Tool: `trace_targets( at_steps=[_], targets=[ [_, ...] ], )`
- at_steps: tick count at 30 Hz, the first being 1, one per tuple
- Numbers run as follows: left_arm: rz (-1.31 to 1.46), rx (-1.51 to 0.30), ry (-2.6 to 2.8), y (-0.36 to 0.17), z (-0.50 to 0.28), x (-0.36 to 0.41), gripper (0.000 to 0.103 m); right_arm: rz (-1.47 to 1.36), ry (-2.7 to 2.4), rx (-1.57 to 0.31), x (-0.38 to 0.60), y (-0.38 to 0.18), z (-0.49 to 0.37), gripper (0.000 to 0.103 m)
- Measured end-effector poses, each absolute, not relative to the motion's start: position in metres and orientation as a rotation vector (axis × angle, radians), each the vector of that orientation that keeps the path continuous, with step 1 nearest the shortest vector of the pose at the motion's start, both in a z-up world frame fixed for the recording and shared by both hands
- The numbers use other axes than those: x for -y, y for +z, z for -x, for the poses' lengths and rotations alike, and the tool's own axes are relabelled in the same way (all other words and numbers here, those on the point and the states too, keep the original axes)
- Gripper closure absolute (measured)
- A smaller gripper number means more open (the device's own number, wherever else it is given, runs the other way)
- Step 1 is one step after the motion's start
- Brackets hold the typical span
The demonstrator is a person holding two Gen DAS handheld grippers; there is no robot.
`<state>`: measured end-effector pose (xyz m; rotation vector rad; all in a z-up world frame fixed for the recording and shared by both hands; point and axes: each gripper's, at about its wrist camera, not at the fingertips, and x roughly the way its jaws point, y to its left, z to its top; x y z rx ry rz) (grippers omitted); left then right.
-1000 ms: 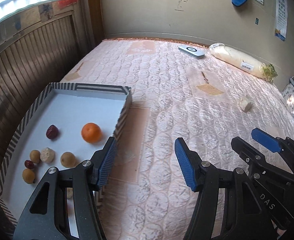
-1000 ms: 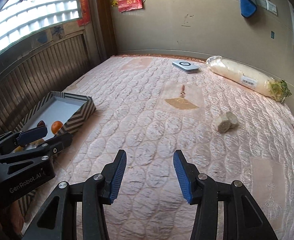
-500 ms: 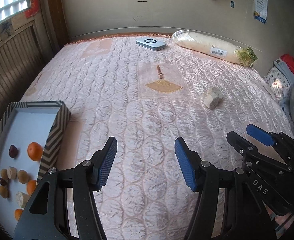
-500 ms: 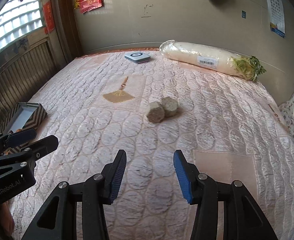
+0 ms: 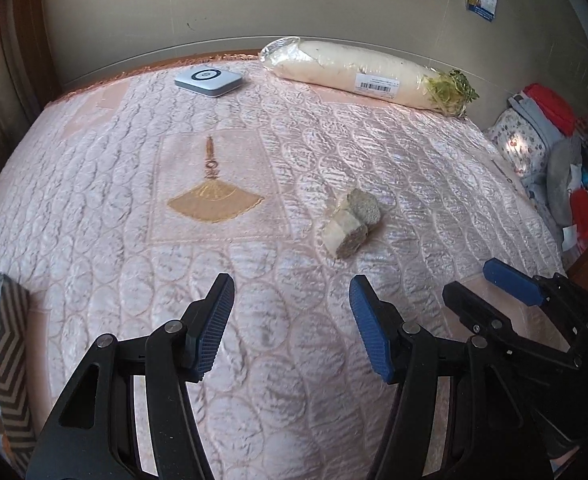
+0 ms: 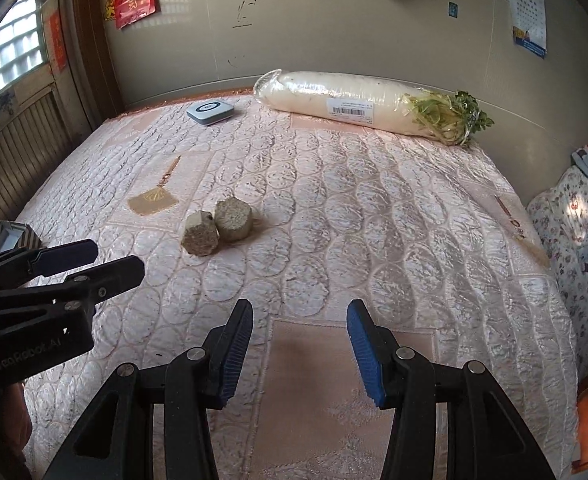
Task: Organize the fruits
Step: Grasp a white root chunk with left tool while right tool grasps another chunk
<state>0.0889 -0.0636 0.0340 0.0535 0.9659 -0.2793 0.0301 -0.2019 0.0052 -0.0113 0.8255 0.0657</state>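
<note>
Two pale cut chunks lie touching each other on the pink quilted bed, ahead and slightly right of my left gripper, which is open and empty. The chunks also show in the right wrist view, ahead and left of my right gripper, open and empty. The striped tray with small fruits sits at the far left edge of the left wrist view; its corner shows in the right wrist view. The right gripper shows in the left wrist view; the left gripper shows in the right wrist view.
A long wrapped white radish lies along the back wall. A small grey flat device lies at the back of the bed. Clothes and bags are piled off the bed's right side. Wood panelling runs along the left.
Both views have swung right across the bed. The tray slid to the far left edge and the two chunks came nearer and more central. Both grippers stayed open.
</note>
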Motion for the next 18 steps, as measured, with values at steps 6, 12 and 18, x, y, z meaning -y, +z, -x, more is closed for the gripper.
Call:
trace_targets(
  at_steps=[6,12,18],
  targets=[
    [-0.093,-0.973,-0.307,0.024,-0.112,0.081,0.043,-0.007,0.056,-0.833,0.211,0.003,-0.034,0.056],
    [-0.091,-0.969,-0.325,0.018,-0.126,0.091,0.043,-0.011,0.059,-0.83,0.212,0.003,-0.04,0.056],
    [-0.125,-0.938,-0.303,0.013,-0.123,0.092,0.08,-0.019,0.054,-0.832,0.212,0.003,-0.045,0.056]
  ],
)
